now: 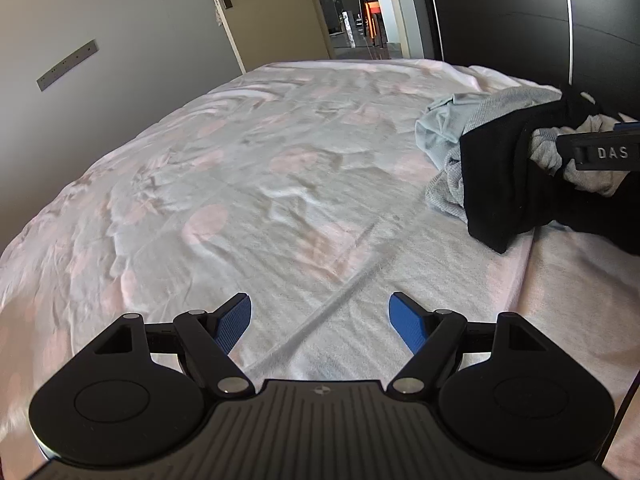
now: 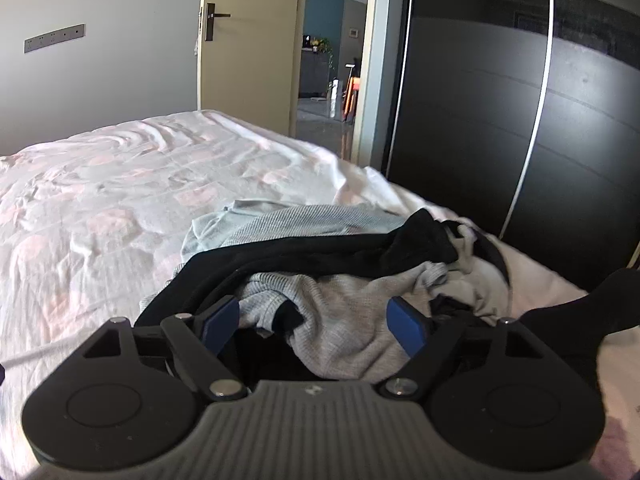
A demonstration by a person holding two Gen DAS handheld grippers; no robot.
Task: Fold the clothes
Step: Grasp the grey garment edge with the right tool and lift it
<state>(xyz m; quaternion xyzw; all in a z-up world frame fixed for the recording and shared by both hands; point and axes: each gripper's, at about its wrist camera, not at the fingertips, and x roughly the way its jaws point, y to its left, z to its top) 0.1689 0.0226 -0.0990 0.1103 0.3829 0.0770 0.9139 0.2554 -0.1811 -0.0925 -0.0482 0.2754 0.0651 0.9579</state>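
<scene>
Hovering wide-fingered over the crumpled heap of grey and black garments (image 2: 340,280) at lower centre, the right gripper (image 2: 316,324) is nearer; the left gripper (image 1: 320,320), equally spread, holds nothing above the pink floral bedsheet (image 1: 200,160), heap at right.

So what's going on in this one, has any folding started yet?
Not yet. A person holds a gripper in each hand over a bed with a pink patterned sheet. Unfolded clothes are heaped near the bed's right edge: a black garment, a grey knit top and a pale blue piece. The right gripper is at the heap, open, with the grey top between its fingers. The left gripper is open and empty over bare sheet.
</scene>
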